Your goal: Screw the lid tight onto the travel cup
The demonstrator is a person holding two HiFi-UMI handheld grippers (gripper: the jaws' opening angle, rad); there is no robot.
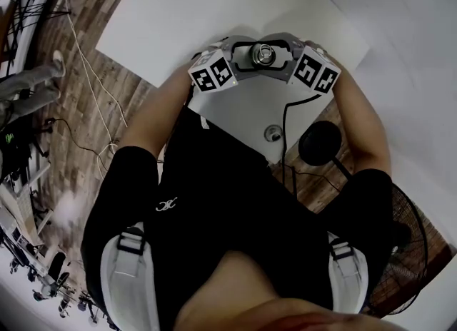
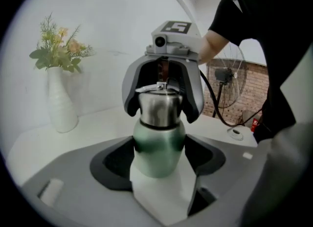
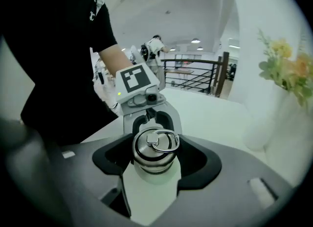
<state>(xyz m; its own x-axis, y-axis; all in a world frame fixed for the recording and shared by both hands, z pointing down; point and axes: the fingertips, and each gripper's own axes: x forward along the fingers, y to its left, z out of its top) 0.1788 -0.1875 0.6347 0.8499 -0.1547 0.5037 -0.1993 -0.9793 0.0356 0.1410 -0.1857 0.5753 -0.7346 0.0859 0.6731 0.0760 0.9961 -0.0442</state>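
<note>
1. Left gripper (image 2: 159, 158) is closed on the green body of the travel cup (image 2: 159, 140). Right gripper (image 3: 154, 160) is closed on the steel lid (image 3: 155, 147), opposite it.
2. I judge the risks as cross-threading from a tilted lid, or the smooth cup slipping under torque.

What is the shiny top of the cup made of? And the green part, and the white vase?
The lid looks like brushed steel: silvery, with soft reflections and a ring on top. The cup looks like metal with a matte green coating, though it might be plastic. The vase looks like smooth white ceramic, but that's a guess.
</note>
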